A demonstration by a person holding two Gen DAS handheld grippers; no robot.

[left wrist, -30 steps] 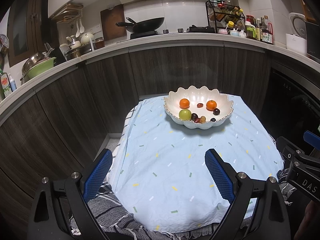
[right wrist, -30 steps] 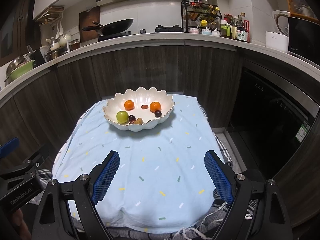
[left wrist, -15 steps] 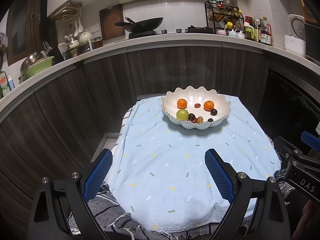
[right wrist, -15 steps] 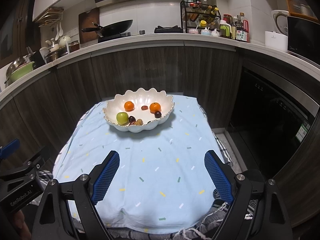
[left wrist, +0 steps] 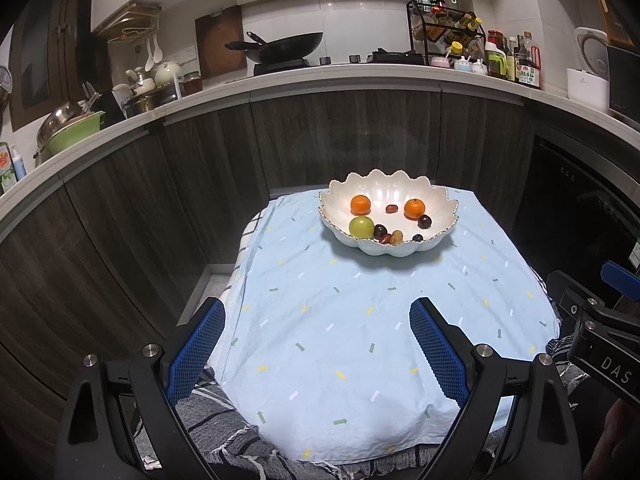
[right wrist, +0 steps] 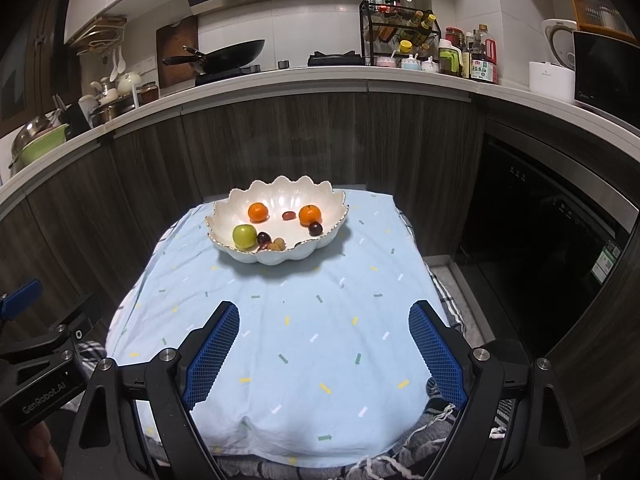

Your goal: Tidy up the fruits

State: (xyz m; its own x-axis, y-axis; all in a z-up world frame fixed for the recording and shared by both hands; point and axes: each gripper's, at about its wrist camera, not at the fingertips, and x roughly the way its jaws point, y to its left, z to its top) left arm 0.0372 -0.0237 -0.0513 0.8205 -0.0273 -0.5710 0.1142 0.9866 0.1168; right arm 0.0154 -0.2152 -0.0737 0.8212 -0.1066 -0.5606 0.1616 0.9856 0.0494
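A white scalloped bowl (left wrist: 438,200) stands at the far end of a small table with a light blue cloth (left wrist: 360,320); it also shows in the right wrist view (right wrist: 276,196). In it lie two oranges (left wrist: 360,205) (left wrist: 414,208), a green apple (left wrist: 361,227) and several small dark fruits (left wrist: 424,221). My left gripper (left wrist: 316,316) is open and empty, over the table's near left edge. My right gripper (right wrist: 323,318) is open and empty, over the near edge, well short of the bowl.
Dark wood cabinets (left wrist: 360,132) curve behind the table under a white counter with a wok (left wrist: 284,46), a spice rack (left wrist: 444,28) and bottles. A black oven front (right wrist: 540,216) stands at the right. A striped grey cloth (left wrist: 224,428) lies under the blue one.
Both grippers have drawn back a little from the table, so the bowl looks slightly farther and more to the left in the left wrist view. Both stay open.
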